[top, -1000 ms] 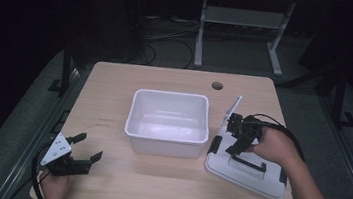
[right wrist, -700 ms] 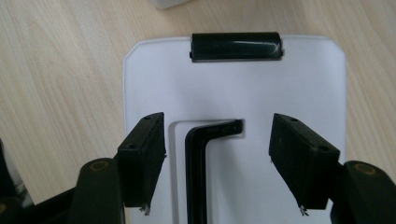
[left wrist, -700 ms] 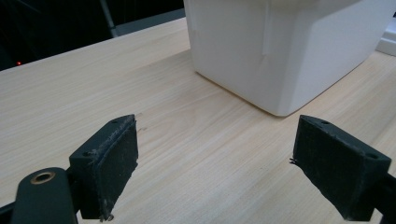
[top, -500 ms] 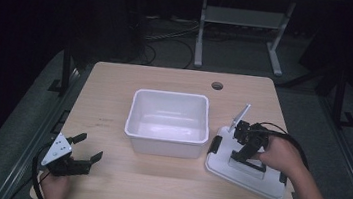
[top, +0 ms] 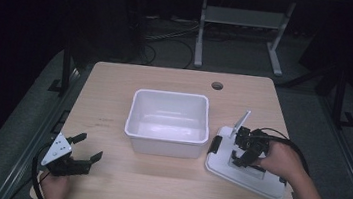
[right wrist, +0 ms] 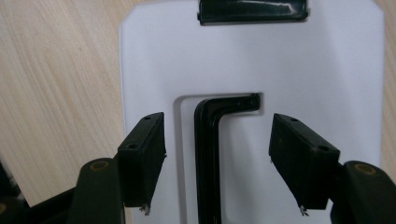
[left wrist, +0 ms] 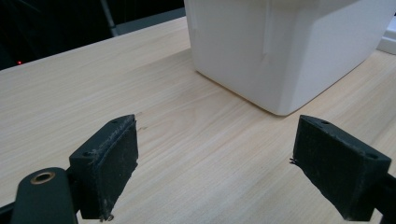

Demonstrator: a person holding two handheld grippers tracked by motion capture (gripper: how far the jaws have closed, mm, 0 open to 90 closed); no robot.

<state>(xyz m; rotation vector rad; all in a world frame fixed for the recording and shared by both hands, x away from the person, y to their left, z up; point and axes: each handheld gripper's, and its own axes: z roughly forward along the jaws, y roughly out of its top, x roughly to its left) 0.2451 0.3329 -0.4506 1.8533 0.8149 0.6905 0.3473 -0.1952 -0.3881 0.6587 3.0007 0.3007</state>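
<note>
I'm lining up a grasp on the lid point(top: 247, 170), which lies flat on the table point(top: 113, 102) just right of the white bin point(top: 168, 122). My right tool point(right wrist: 217, 158) hangs over it, released, its jaws either side of the black handle point(right wrist: 208, 154) without pressing it. Next I judge it must sink a little, then pinch the handle squarely. The bin looks empty, though glare on its floor leaves some doubt. My left tool point(top: 73, 156) rests released near the bin's front-left corner, grasping nothing.
</note>
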